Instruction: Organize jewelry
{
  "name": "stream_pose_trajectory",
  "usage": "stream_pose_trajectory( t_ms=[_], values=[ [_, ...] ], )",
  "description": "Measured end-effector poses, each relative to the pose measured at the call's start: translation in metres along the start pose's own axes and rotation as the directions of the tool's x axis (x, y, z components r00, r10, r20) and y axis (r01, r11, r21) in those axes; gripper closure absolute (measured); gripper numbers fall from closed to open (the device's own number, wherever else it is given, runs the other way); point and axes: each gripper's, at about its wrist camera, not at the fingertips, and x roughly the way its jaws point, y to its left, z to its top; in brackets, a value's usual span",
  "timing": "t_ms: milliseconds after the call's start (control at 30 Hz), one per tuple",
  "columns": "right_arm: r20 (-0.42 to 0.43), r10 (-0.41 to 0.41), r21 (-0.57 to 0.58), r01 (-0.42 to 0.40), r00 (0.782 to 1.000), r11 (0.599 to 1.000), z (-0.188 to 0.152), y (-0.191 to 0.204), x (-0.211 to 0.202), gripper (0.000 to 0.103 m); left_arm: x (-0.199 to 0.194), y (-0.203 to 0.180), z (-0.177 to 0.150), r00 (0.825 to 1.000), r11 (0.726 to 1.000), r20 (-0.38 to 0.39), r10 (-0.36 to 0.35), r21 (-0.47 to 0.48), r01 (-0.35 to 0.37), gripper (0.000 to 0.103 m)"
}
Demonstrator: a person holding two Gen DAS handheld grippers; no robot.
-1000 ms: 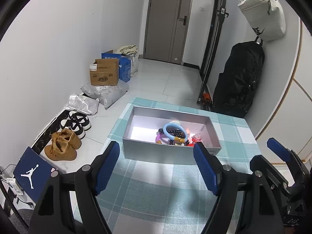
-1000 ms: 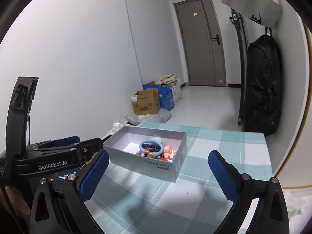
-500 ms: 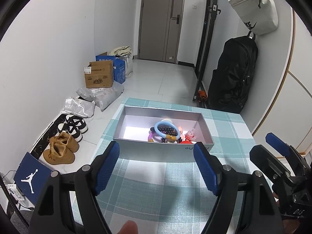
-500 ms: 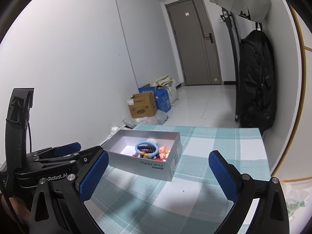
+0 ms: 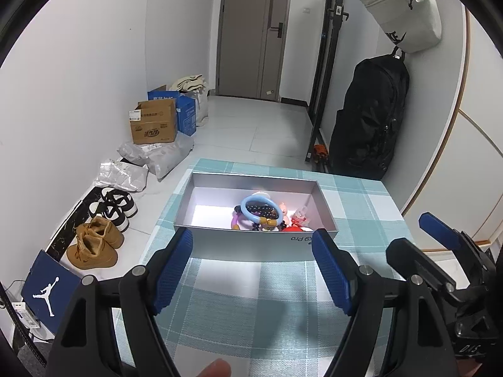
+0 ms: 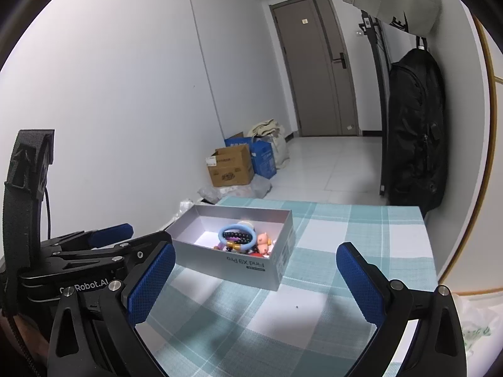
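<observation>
Closest to me, the left gripper (image 5: pixel 253 268) hovers over the checked teal tablecloth (image 5: pixel 270 308) with its blue pads spread wide and nothing between them, and a fingertip (image 5: pixel 216 368) of the person holding it peeks in at the very bottom edge. The right gripper (image 6: pixel 254 279) is beside it, likewise splayed open and empty over the cloth (from the left camera you catch its blue tips off to the right). Just past both sets of fingers sits the silver box (image 5: pixel 251 243), an open rectangular lid-less tray lying flat on the table, its long axis running across the left gripper's line of sight, so a long wall faces that gripper; from the right wrist view it sits at a slant, a corner toward the camera and printed lettering upside down on the near wall. The jewelry is heaped toward the box's right-hand end: a light blue bangle (image 5: pixel 260 210) lying on top of a string of dark beads (image 5: pixel 262 210), with a small pink figure (image 6: pixel 263 238) and something red beside them; the left end of the box is bare. Beyond the table, on the floor along the left wall, are tan boots (image 5: pixel 94 246), black-and-white sneakers (image 5: pixel 114 204), a cardboard carton (image 5: pixel 153 122), and at the far end a closed grey door (image 5: pixel 251 31); a black backpack (image 5: pixel 367 119) hangs on the right wall.
</observation>
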Motion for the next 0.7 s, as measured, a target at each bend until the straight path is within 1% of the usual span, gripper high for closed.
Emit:
stream_pose_trajectory(
  t_ms=[133,267,700],
  values=[
    [0.011,-0.025,0.002,0.025,1.000,1.000,0.0008,-0.0024,-0.0015,0.000,-0.0013,-0.0004,0.0006,1.000,1.000,0.002,-0.010,-0.003,0.010,0.029],
    [0.008,-0.029,0.023,0.029,1.000,0.999,0.0008,-0.0063,-0.0009,0.000,-0.0009,-0.0009,0.0007,1.000,1.000,0.003,-0.010,-0.001,0.010,0.029],
    [0.011,-0.037,0.009,0.036,0.999,0.999,0.0009,-0.0042,-0.0021,0.000,-0.0002,-0.0025,0.0012,1.000,1.000,0.004,-0.019,-0.001,0.019,0.029]
  ],
)
